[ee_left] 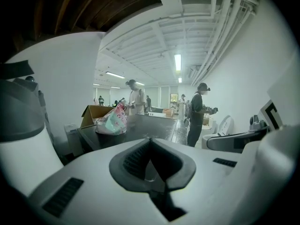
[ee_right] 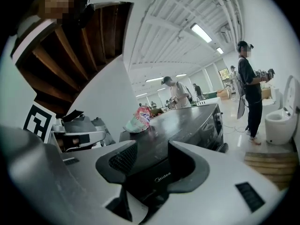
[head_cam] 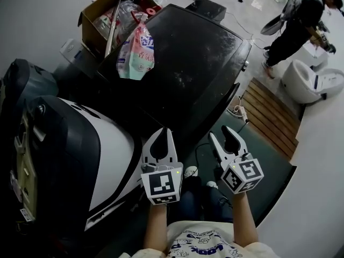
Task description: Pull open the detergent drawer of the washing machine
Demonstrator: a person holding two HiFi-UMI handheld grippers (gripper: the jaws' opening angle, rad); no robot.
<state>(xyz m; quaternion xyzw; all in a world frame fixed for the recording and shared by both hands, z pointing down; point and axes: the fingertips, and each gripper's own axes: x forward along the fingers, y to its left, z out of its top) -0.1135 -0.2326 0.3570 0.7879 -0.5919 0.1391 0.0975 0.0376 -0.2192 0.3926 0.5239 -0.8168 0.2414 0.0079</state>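
Long white fluorescent ceiling tubes (ee_left: 177,62) light the room brightly. The glossy black machine top (head_cam: 193,63) carries soft glare. Both gripper views curve strongly, with black corners.

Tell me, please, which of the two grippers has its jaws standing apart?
The right gripper: a clear gap shows between its jaws, while the left gripper has its jaws closed tip to tip.

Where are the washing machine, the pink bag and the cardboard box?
washing machine (head_cam: 199,63), head view, bare dark top
pink bag (head_cam: 137,52), head view, middle of printed face
cardboard box (head_cam: 88,31), head view, outer left wall
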